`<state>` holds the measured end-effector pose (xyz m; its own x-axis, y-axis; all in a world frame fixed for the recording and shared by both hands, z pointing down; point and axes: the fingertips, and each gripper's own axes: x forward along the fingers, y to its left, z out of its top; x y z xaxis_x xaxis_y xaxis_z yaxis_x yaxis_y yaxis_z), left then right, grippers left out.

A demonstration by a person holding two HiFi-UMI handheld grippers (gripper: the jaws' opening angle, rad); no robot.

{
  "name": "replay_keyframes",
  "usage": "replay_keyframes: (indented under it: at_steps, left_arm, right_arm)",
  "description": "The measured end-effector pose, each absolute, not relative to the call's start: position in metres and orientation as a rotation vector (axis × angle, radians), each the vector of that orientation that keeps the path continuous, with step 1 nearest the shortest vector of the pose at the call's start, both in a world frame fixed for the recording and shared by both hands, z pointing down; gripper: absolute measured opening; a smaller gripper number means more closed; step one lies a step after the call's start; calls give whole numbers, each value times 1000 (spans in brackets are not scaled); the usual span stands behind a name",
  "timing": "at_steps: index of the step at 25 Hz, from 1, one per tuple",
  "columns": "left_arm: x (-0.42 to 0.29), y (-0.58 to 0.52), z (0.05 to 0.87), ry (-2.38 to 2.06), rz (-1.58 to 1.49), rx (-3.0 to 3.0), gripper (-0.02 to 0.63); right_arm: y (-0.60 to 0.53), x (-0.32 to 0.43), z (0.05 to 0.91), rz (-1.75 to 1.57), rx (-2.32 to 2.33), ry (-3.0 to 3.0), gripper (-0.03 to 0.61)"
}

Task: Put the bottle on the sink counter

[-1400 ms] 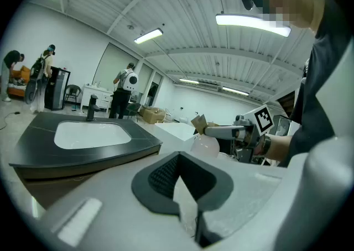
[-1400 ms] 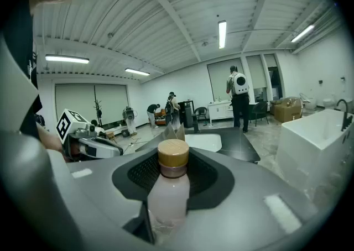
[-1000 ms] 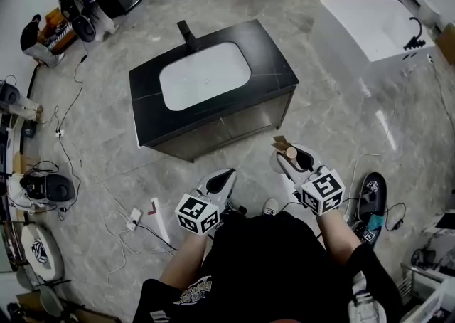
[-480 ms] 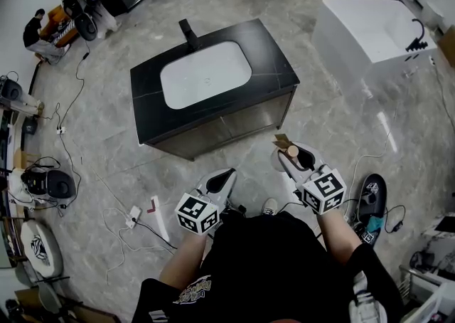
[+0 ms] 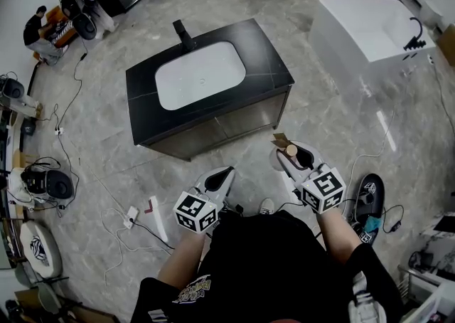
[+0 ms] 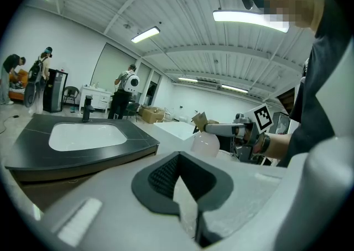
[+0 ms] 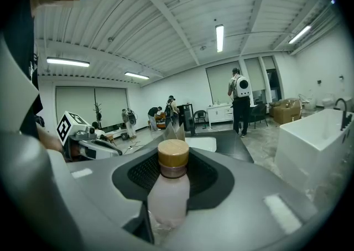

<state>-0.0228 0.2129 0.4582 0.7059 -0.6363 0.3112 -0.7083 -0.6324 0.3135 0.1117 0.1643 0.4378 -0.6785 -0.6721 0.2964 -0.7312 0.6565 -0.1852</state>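
A pale pink bottle [image 7: 167, 194] with a tan cap stands upright between the jaws of my right gripper [image 7: 175, 145], which is shut on it. In the head view that gripper [image 5: 288, 152] holds the bottle [image 5: 291, 151] over the floor, in front of the counter's right corner and apart from it. The black sink counter [image 5: 142, 101] has a white basin and a black faucet [image 5: 185, 33]. My left gripper [image 5: 225, 173] hangs beside it on the left, shut and with nothing in it. From the left gripper [image 6: 180, 161] view, the bottle [image 6: 206, 142] shows at the right and the counter [image 6: 33, 147] at the left.
A white bathtub [image 5: 370, 26] stands to the right of the counter. Cables, a power strip [image 5: 132, 215] and gear lie on the marble floor at the left. A dark flat device [image 5: 370, 197] lies by my right foot. People stand at the far side of the room.
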Motion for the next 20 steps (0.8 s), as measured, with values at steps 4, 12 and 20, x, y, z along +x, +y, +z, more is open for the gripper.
replay_keyframes:
  at_steps: [4,12,20]
  left_arm:
    - [-15,212,456,-1045,238,2506,0]
    - [-4,215,454,-1082,234,2502,0]
    - [-1,216,456,-1122,230,2474,0]
  right_arm:
    - [163,119,436,427,1151,-2677,158]
    - [162,132,434,417,1134,-2694,158]
    - [160,137,431,415,1102,-2706,158]
